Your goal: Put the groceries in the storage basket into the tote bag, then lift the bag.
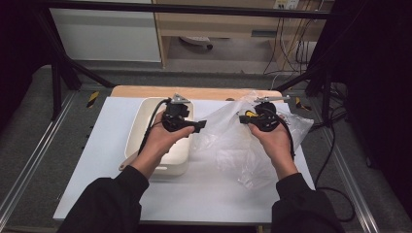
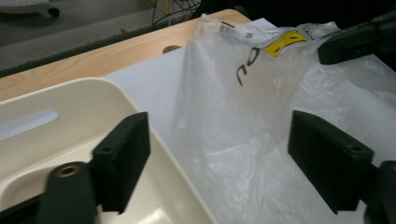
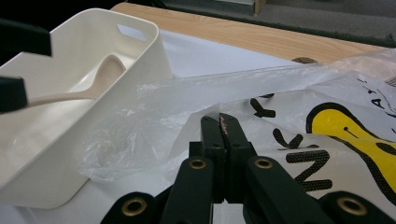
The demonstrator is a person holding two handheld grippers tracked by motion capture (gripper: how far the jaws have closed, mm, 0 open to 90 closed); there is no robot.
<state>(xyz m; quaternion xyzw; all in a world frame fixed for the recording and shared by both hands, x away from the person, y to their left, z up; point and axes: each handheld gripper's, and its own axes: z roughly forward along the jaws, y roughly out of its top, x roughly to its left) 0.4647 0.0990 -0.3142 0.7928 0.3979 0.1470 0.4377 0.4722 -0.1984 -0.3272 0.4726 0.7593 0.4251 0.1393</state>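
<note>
A clear plastic bag [image 1: 228,141] with black and yellow print lies crumpled on the white tabletop, to the right of a cream tub [image 1: 141,121]. My right gripper [image 1: 241,116] is shut on the bag's upper edge and holds it up in a peak [image 2: 233,116]. In the right gripper view the jaws [image 3: 223,123] meet with the film [image 3: 140,135] pinched between them. My left gripper [image 1: 200,125] hovers over the tub's right rim and points toward the bag. Its jaws [image 2: 224,158] stand wide open and touch nothing. A cream spoon [image 3: 93,84] lies inside the tub [image 3: 154,51].
The spoon's handle [image 1: 127,162] pokes over the tub's near left corner. A wooden board [image 1: 145,91] runs along the back of the white table [image 1: 97,160]. Black frame bars and cables stand at both sides and behind.
</note>
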